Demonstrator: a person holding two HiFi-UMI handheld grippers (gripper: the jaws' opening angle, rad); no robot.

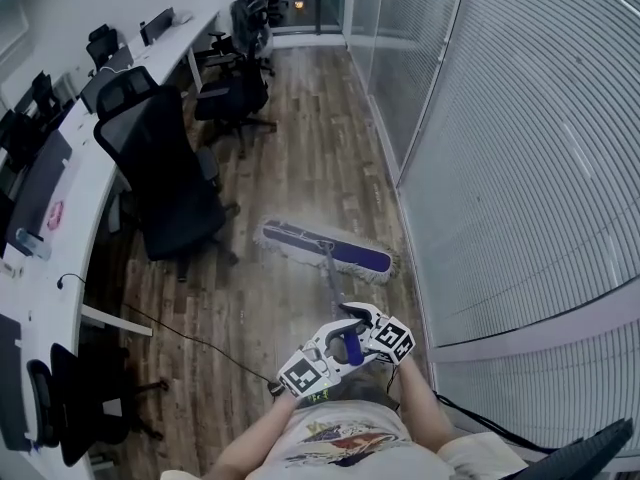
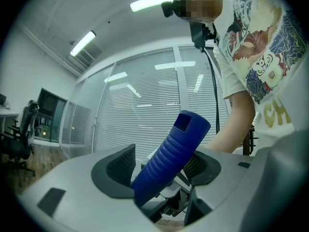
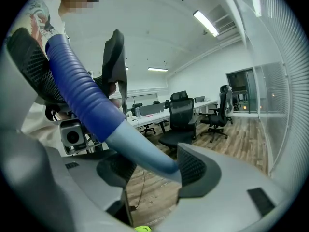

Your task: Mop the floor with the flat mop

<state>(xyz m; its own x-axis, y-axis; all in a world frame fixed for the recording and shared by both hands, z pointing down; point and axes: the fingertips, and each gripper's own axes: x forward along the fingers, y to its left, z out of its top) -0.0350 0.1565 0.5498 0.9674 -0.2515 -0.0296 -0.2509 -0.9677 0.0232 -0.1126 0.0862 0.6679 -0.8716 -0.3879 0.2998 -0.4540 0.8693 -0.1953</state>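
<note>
The left forearm [image 1: 255, 446] and the right forearm [image 1: 422, 408] are bare and reach forward and down, and the two claws sit close together in front of the body. The left claw [image 2: 164, 170] has its jaws closed on the mop handle [image 2: 169, 153] (on the blue ribbed part). The right claw [image 3: 149, 161] clamps the same handle on the pale part just below.

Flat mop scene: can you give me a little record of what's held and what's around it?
Mop head: purple flat mop head on wood-plank floor, beside blind-covered glass wall
Left gripper: shut on ribbed blue handle grip
Right gripper: shut on pale blue-grey pole below that grip
Nearby: black office chair, long white desk
</note>
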